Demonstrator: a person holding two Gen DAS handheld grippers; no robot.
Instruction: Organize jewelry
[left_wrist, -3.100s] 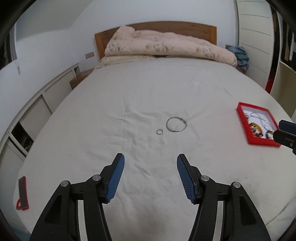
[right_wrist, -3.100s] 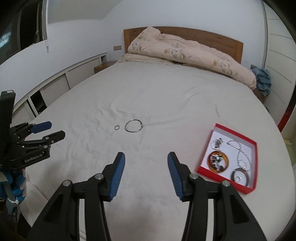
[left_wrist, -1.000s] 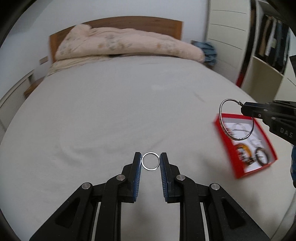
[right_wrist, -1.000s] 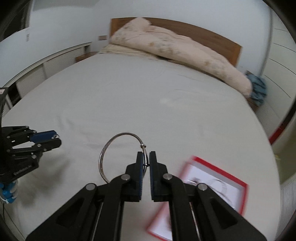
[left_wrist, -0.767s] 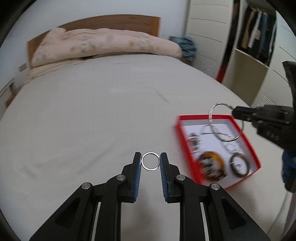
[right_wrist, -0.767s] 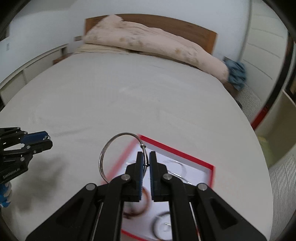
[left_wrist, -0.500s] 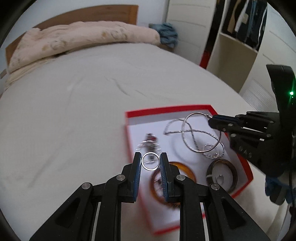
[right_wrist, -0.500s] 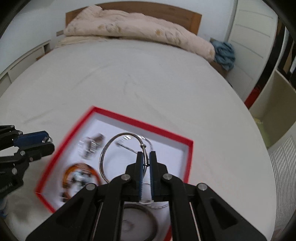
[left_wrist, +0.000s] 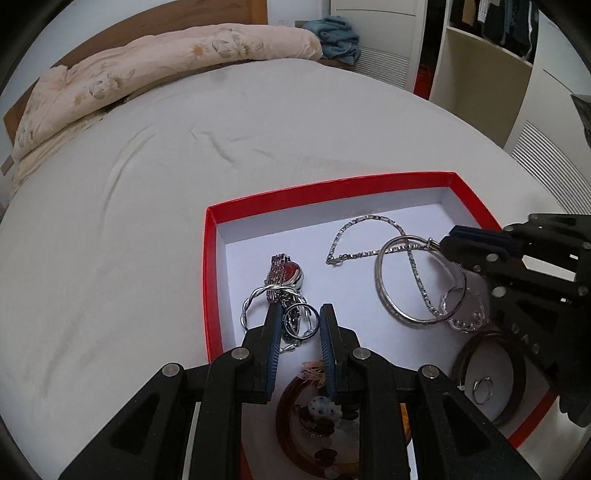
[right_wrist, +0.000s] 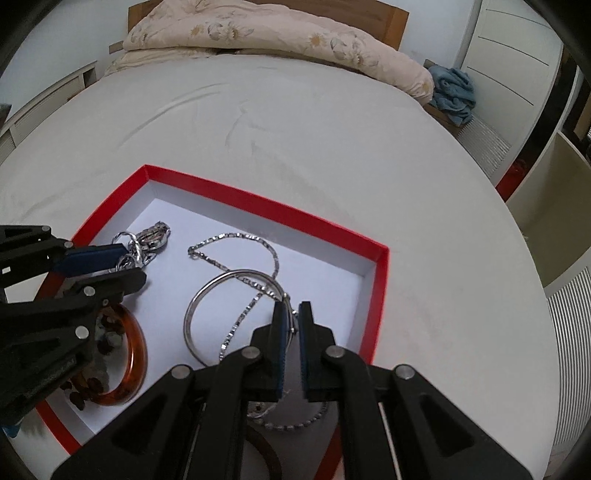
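Observation:
A red box (left_wrist: 210, 280) with a white floor lies on the bed and holds several jewelry pieces. My left gripper (left_wrist: 300, 322) is shut on a small silver ring (left_wrist: 301, 322), held low over a red-faced watch (left_wrist: 286, 275) at the box's left. My right gripper (right_wrist: 290, 320) is shut on the clasp of a large silver bangle (right_wrist: 207, 299), held low over a silver chain (right_wrist: 236, 236) inside the box (right_wrist: 380, 280). The bangle also shows in the left wrist view (left_wrist: 391, 306).
An amber bangle (right_wrist: 135, 354) and a dark bangle (left_wrist: 517, 373) lie in the box's near part. The white bed sheet (left_wrist: 110, 221) surrounds the box. A folded quilt (right_wrist: 280, 33) lies at the headboard. A wardrobe (left_wrist: 480, 66) stands to the right.
Both grippers have come down closer over the red box with their pieces still held. The ring and the bangle now hang just above the box floor.

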